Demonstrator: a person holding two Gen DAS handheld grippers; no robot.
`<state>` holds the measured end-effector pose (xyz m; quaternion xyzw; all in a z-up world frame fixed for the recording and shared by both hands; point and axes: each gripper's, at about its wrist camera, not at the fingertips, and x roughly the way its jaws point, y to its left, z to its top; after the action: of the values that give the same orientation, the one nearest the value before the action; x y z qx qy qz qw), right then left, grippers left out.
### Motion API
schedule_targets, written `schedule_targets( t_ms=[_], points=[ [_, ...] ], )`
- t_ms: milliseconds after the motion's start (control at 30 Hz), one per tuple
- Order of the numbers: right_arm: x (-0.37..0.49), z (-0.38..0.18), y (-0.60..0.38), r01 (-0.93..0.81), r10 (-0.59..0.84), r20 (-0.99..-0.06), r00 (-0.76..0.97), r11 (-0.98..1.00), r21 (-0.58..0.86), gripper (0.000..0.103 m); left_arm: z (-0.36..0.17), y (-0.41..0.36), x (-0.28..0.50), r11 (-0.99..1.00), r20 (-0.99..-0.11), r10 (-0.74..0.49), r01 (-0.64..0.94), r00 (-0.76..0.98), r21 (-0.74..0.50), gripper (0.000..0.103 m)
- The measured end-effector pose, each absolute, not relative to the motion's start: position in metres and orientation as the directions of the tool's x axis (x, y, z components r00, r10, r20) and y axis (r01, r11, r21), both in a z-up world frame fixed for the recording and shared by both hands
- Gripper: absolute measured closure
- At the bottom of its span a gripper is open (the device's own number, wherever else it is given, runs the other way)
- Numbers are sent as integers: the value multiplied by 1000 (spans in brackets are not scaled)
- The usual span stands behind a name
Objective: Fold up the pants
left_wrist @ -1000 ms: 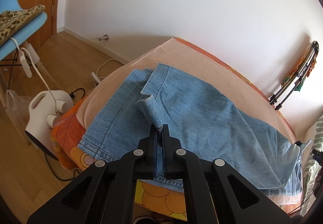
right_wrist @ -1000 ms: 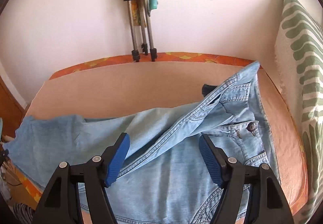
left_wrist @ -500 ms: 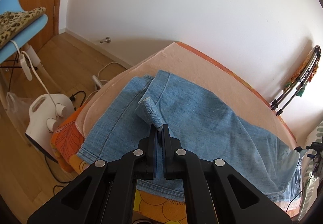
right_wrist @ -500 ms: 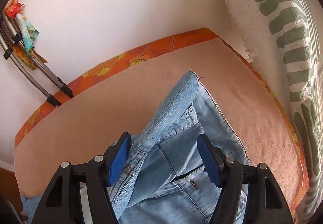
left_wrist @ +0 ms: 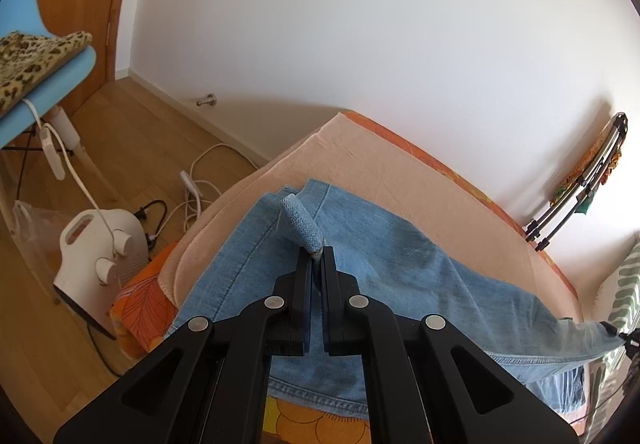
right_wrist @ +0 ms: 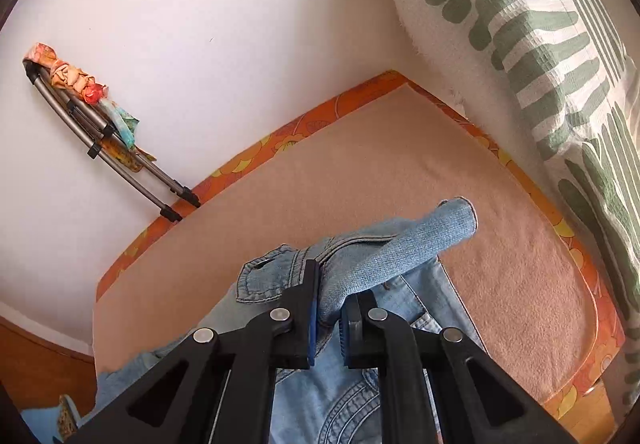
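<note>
Between the closed jaws of the left gripper (left_wrist: 316, 258) sits a rolled tab of hem from the pants (left_wrist: 384, 264), pinched tight and lifted off the leg below. The right gripper (right_wrist: 330, 302) is clamped nearly closed on a bunched fold of waistband (right_wrist: 416, 244), which juts forward past its blue pads (right_wrist: 313, 308). The light denim pants lie spread lengthwise over the peach blanket (right_wrist: 360, 172) on the orange floral mattress (right_wrist: 256, 148). A green-striped cushion (right_wrist: 540, 24) stands just beside the waist end; a white appliance (left_wrist: 96, 256) sits on the wooden floor (left_wrist: 136, 140)
</note>
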<state>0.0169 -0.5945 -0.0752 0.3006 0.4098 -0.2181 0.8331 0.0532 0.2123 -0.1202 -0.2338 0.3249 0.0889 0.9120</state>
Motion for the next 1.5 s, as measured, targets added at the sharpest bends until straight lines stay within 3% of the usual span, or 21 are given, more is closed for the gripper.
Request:
schedule_targets(
  t_ms=[200,367,500,667,767,1000,1100,1200,1367,1500],
  points=[
    [-52,-135,-588,658,-94,-876,472,699,279,97,-144,216,36,861,-674,6,-346,739,-372,100],
    [-54,-178,-583,637,-146,-942,302,766,85,93,-153,213,29,860,-686,21,-363,727,-358,100],
    [-61,-165,-580,633,-215,-946,243,774,-14,69,-154,213,25,856,-683,18,-365,730,-367,100],
    [-60,-114,-550,565,-293,-900,324,823,-65,67,-154,212,25,862,-677,21,-356,736,-360,100],
    [-29,-91,-505,430,-261,-874,410,900,-67,67,-158,212,24,862,-672,19,-353,740,-364,100],
    [74,-75,-354,-19,7,-839,544,1000,-4,67,-176,217,21,846,-677,-16,-351,735,-402,100],
    [117,-74,-284,-200,114,-826,553,980,2,62,-179,218,19,836,-669,-43,-339,742,-430,100],
    [159,-80,-204,-393,227,-814,535,920,-2,42,-180,219,20,833,-664,-68,-323,745,-448,100],
    [225,-107,-71,-616,394,-818,419,785,63,41,-186,222,27,832,-664,-88,-312,742,-459,100],
    [272,-142,26,-719,456,-838,299,685,116,41,-195,230,31,808,-666,-101,-329,739,-488,89]
  ],
)
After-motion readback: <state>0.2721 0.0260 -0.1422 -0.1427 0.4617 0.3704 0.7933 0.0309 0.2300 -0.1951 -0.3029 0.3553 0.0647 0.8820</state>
